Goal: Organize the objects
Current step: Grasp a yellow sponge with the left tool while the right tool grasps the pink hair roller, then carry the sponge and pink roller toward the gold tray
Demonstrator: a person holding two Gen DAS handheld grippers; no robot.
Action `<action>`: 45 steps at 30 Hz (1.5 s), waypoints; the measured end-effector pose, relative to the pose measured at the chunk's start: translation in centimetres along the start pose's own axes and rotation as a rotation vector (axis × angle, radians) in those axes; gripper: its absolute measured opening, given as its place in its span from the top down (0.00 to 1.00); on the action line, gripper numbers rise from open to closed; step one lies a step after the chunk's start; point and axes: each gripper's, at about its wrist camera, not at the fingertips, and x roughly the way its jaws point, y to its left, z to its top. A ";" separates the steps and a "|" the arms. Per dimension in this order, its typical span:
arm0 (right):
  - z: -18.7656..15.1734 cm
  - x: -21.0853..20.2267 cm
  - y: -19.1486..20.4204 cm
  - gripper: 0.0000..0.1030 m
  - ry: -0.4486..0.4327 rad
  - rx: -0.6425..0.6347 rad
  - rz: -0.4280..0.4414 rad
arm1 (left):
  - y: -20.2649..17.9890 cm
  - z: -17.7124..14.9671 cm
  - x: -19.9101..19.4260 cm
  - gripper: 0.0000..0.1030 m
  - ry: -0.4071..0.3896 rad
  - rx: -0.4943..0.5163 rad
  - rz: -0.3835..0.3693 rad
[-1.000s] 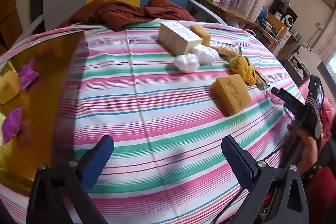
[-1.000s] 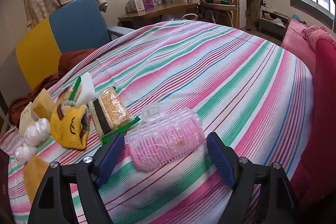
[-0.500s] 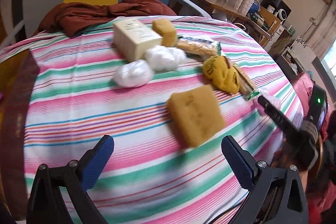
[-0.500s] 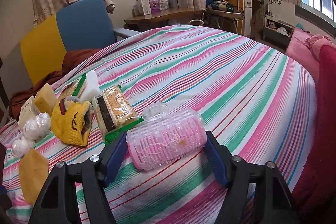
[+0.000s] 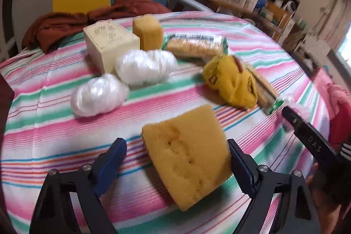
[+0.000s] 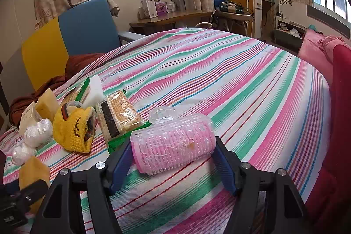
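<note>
Between the left gripper's (image 5: 175, 159) spread fingers lies a yellow sponge (image 5: 188, 159), ungripped; beyond sit two white bundles (image 5: 122, 84), a cream box (image 5: 109, 41), crackers (image 5: 195, 45). Right gripper (image 6: 173, 157) clasps a pink roller (image 6: 173, 146) on striped cloth (image 6: 241, 80).

Yellow sponge (image 5: 188, 152), pink roller (image 6: 173, 144), pink-green-white striped cloth (image 6: 252, 84)

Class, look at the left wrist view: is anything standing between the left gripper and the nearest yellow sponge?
Nothing visible. The sponge already lies between the open fingers of the left gripper, its right edge about touching the right finger. The white bundles and yellow hat lie farther off.
</note>
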 end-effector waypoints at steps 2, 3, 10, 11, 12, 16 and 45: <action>0.0 0.0 -0.1 0.31 -0.003 0.003 0.004 | 0.3 -0.2 -0.1 0.19 -0.009 0.008 -0.023; 0.0 0.0 -0.1 0.31 -0.004 0.005 0.006 | 0.5 -0.3 -0.2 0.25 -0.017 0.000 -0.026; 0.0 -0.1 -0.1 0.31 -0.008 0.001 0.002 | 1.2 -1.4 -1.1 0.38 -0.048 0.027 -0.081; 0.0 -0.1 -0.1 0.32 -0.010 0.000 0.000 | 1.6 -1.5 -1.2 0.38 -0.049 0.013 -0.098; -0.1 -0.2 0.0 0.32 -0.012 -0.002 -0.002 | 1.9 -1.5 -1.3 0.39 -0.052 0.000 -0.112; -0.2 -0.8 0.0 0.32 -0.036 -0.009 -0.014 | 2.4 -1.9 -1.7 0.41 -0.065 -0.009 -0.123; -6.2 -9.2 10.5 0.32 0.004 -0.087 0.278 | 10.2 -6.8 -12.9 0.43 -0.192 -0.065 -0.152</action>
